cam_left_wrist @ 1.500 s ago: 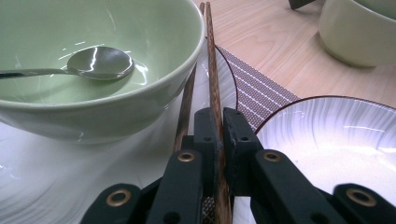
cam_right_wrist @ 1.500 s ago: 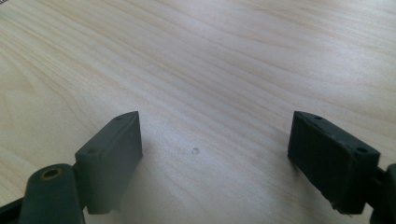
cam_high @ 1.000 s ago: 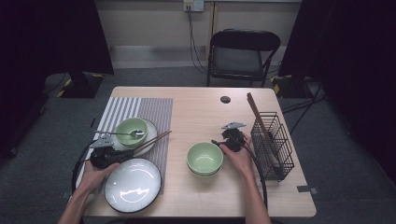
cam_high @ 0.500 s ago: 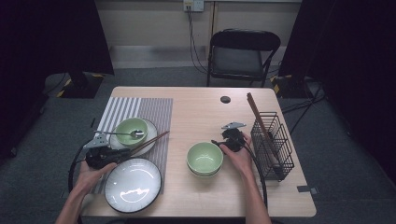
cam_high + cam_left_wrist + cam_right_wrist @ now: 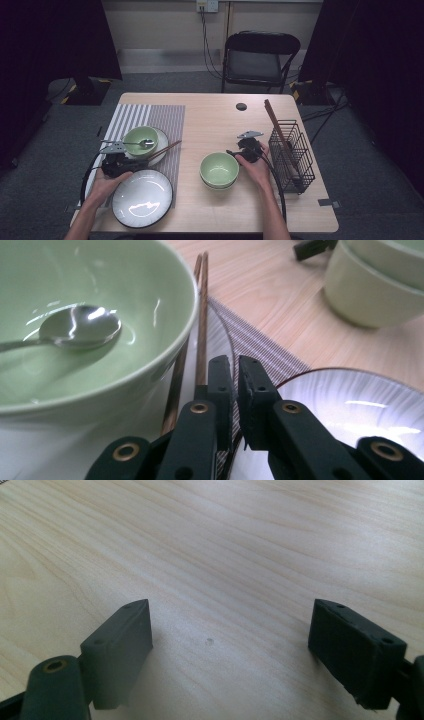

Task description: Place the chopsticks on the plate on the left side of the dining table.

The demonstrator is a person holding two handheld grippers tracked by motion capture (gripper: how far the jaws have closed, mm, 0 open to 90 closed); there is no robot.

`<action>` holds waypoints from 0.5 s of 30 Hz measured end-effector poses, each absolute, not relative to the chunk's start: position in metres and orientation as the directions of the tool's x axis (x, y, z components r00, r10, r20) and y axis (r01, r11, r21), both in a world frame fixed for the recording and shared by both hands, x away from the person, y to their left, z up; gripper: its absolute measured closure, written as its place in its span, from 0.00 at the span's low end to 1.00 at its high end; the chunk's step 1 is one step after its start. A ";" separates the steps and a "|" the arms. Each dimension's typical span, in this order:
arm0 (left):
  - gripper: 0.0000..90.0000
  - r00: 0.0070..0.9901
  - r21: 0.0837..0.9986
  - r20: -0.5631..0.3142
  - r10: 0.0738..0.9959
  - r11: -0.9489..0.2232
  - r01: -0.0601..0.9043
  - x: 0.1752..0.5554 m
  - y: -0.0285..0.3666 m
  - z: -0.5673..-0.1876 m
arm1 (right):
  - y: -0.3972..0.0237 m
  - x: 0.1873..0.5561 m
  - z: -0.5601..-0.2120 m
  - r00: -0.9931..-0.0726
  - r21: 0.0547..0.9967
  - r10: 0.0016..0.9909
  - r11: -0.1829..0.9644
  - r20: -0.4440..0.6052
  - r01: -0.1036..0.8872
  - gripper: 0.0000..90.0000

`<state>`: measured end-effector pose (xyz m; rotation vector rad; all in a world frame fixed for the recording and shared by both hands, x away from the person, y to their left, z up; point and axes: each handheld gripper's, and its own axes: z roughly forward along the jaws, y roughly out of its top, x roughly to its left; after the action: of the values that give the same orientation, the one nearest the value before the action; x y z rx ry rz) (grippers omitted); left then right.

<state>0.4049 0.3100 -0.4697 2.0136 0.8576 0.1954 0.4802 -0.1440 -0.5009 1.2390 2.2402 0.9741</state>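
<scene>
A green bowl (image 5: pixel 140 139) (image 5: pixel 100 370) with a metal spoon (image 5: pixel 131 143) (image 5: pixel 80 328) in it stands on a small white plate (image 5: pixel 163 138). A pair of wooden chopsticks (image 5: pixel 162 150) (image 5: pixel 202 305) leans on that plate's rim. My left gripper (image 5: pixel 118 163) (image 5: pixel 234 362) lies low beside the plate, its jaws have just been closing and stand shut with nothing between them; the chopsticks run just left of them. My right gripper (image 5: pixel 248 146) (image 5: pixel 230 640) rests open over bare wood, beside two stacked green bowls (image 5: pixel 219 170) (image 5: pixel 370 290).
A large white plate (image 5: pixel 142 198) (image 5: pixel 350 400) sits at the front of the striped placemat (image 5: pixel 145 117). A black wire basket (image 5: pixel 292 155) with long chopsticks (image 5: pixel 275 125) stands at the right. A small dark disc (image 5: pixel 241 106) lies at the back; a folding chair (image 5: pixel 260 60) stands behind the table.
My left gripper has shifted slightly beside the small plate. The right hand has stayed still.
</scene>
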 end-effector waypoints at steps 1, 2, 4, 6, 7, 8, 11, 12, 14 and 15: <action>0.94 0.744 0.795 -0.180 0.644 -0.350 0.496 0.405 0.311 -0.470 | -0.144 0.480 -0.501 -0.527 0.736 0.850 0.364 -0.012 0.571 0.19; 0.95 0.739 0.788 -0.183 0.648 -0.353 0.505 0.405 0.312 -0.470 | -0.144 0.480 -0.501 -0.527 0.736 0.850 0.364 -0.011 0.571 0.19; 0.95 0.738 0.782 -0.186 0.649 -0.357 0.511 0.405 0.313 -0.472 | -0.144 0.480 -0.501 -0.527 0.736 0.850 0.364 -0.011 0.571 0.19; 0.94 0.735 0.782 -0.189 0.651 -0.352 0.513 0.405 0.315 -0.472 | -0.144 0.480 -0.501 -0.527 0.736 0.850 0.364 -0.011 0.571 0.19; 0.94 0.734 0.786 -0.190 0.653 -0.347 0.512 0.405 0.316 -0.472 | -0.144 0.480 -0.501 -0.527 0.736 0.850 0.364 -0.011 0.571 0.19; 0.94 0.730 0.786 -0.190 0.656 -0.344 0.514 0.404 0.317 -0.471 | -0.144 0.480 -0.501 -0.527 0.736 0.850 0.364 -0.012 0.571 0.19; 0.94 0.727 0.787 -0.192 0.659 -0.339 0.516 0.404 0.320 -0.471 | -0.144 0.480 -0.501 -0.527 0.736 0.850 0.364 -0.011 0.571 0.19; 0.94 0.726 0.789 -0.191 0.660 -0.337 0.514 0.404 0.321 -0.471 | -0.144 0.480 -0.501 -0.527 0.736 0.850 0.365 -0.012 0.571 0.19; 0.93 0.730 0.793 -0.195 0.655 -0.333 0.511 0.403 0.322 -0.470 | -0.144 0.480 -0.501 -0.527 0.736 0.850 0.364 -0.012 0.571 0.19; 0.93 0.732 0.796 -0.201 0.651 -0.326 0.510 0.403 0.323 -0.470 | -0.144 0.480 -0.501 -0.527 0.736 0.850 0.364 -0.011 0.571 0.19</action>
<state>0.4026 0.3231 -0.4697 1.9979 0.8825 0.1911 0.4801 -0.1440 -0.5009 1.2390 2.2402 0.9743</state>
